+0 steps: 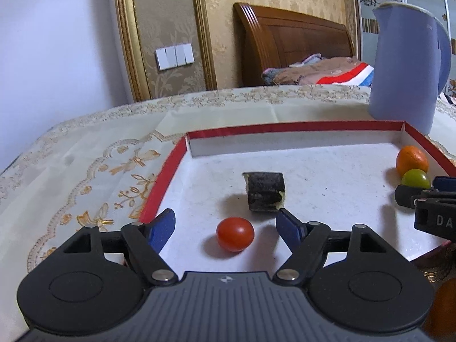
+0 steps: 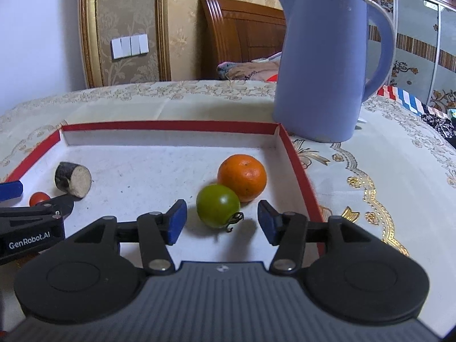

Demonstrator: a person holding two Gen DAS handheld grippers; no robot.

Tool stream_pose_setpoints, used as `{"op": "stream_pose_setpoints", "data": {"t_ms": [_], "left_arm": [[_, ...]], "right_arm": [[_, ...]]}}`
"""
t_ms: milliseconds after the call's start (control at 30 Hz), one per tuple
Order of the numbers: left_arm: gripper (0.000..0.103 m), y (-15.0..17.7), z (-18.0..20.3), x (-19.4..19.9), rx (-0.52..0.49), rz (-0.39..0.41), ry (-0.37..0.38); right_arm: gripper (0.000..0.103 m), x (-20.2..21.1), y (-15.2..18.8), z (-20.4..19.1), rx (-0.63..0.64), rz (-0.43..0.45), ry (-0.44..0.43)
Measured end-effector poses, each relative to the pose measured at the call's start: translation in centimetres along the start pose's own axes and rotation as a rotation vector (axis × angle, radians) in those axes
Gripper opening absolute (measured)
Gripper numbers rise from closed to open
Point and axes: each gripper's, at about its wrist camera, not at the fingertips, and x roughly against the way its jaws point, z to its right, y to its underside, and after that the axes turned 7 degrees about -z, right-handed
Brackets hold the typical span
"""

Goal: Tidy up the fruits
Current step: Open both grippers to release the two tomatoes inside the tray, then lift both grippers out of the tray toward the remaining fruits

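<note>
While both grippers gape, red tomato [image 1: 235, 234] sits between left gripper [image 1: 225, 226] pads (untouched).

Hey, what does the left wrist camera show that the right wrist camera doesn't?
Only the left wrist view shows the left tool with both blue fingers open on either side of the red tomato, not touching it. Only the right wrist view shows the right tool open around the green tomato, plus the cut face of the dark stub. Both show the red-rimmed box, orange, both tomatoes and the blue kettle.
</note>
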Motion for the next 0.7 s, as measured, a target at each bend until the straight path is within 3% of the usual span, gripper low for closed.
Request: {"op": "stream_pose_setpoints", "data": {"t_ms": [67, 200, 367, 467, 700], "left_arm": [[0.078, 0.1, -0.3, 0.5, 0.017, 0.014, 0.000], [0.078, 0.5, -1.2, 1.5, 0.065, 0.038, -0.011], [0.078, 1.0, -1.4, 2.4, 0.069, 0.054, -0.008], [0.078, 1.4, -1.5, 3.2, 0.070, 0.070, -0.009], [0.078, 3.4, -2.3, 5.8, 0.070, 0.123, -0.038]], "right_arm": [[0.070, 0.7, 0.2, 0.3, -0.014, 0.027, 0.003], [0.071, 1.3, 0.4, 0.5, -0.005, 0.060, 0.012], [0.081, 1.9, 1.0, 1.1, -0.034, 0.056, -0.002], [0.096, 3.0, 1.9, 1.6, -0.054, 0.072, -0.016], [0.095, 5.9, 3.8, 2.4, -0.065, 0.130, -0.049]]}}
